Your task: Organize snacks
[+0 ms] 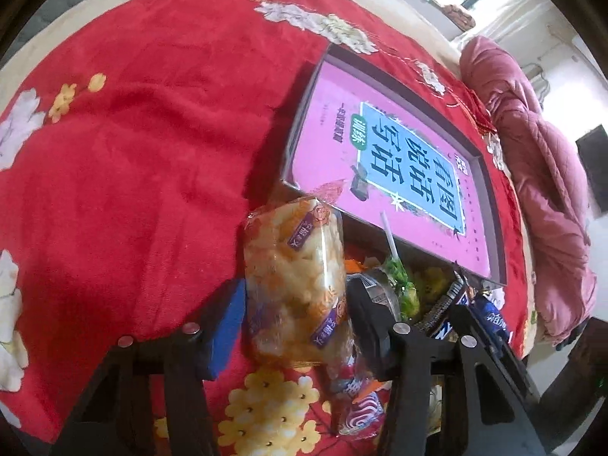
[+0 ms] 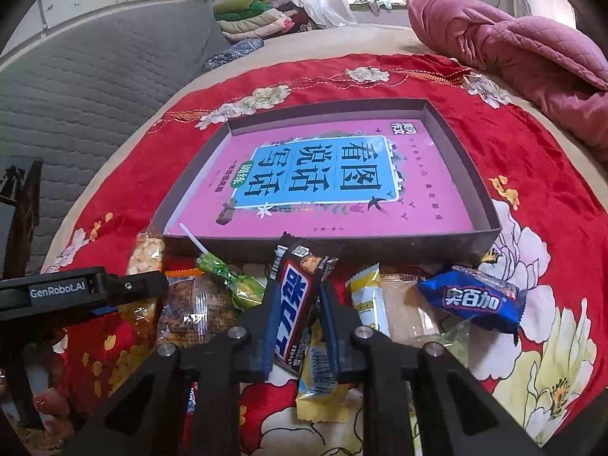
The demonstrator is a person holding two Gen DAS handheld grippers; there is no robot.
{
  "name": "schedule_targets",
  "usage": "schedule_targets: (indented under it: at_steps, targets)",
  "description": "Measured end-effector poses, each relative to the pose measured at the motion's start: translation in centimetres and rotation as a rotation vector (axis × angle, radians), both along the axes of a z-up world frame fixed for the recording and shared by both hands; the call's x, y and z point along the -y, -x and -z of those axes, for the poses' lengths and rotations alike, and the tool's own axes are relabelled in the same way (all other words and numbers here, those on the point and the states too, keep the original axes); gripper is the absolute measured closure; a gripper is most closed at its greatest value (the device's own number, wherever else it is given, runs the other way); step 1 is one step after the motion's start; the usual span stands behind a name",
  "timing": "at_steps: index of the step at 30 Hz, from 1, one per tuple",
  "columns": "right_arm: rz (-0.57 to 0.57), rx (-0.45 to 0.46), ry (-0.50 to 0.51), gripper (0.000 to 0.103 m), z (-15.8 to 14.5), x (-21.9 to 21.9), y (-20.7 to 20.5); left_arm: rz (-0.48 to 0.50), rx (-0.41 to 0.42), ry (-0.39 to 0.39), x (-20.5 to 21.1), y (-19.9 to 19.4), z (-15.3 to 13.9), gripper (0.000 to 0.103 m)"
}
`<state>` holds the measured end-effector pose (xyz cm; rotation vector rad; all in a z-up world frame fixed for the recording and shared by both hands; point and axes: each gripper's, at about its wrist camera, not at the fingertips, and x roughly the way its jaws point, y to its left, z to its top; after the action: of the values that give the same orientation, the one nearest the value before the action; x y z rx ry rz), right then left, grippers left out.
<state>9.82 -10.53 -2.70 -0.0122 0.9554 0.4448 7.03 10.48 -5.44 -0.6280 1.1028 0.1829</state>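
Barely begun, I judge: the box (image 2: 490, 205) on the red cloth (image 2: 551, 174) holds only a pink book (image 2: 323, 174), no snacks. The left gripper (image 1: 296, 304) has its fingers clamped on a popcorn bag (image 1: 292, 273); the right gripper (image 2: 300, 323) is clamped on a chocolate bar (image 2: 294, 304). At the box's 6 o'clock lie a lollipop (image 2: 228, 281), a blue packet (image 2: 471, 296) and perhaps five more.

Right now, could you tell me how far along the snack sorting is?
Nothing looks sorted yet: the box holds only a pink book. In hand: the left gripper grips a popcorn bag, the right gripper a chocolate bar. Left on the cloth: a lollipop, a blue packet and other wrapped snacks.
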Motion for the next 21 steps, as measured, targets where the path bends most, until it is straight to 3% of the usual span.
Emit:
schedule_targets:
  at_steps: [8,12,16,21]
  targets:
    - [-0.007,0.008,-0.045,0.085,-0.5,0.8,0.2,0.004,0.043,-0.028,-0.2,0.9,-1.4,0.048]
    - [0.014,-0.034,-0.027,0.085,0.1,0.7,-0.1,0.011,0.051,-0.043,0.0,1.1,-1.9,0.049]
    - [0.042,-0.057,-0.036,0.064,0.4,0.5,-0.4,0.022,0.054,-0.043,0.1,1.4,-2.1,0.049]
    - [0.036,-0.027,-0.003,0.058,0.5,-0.9,0.0,0.033,0.057,-0.050,0.3,1.3,-2.0,0.050]
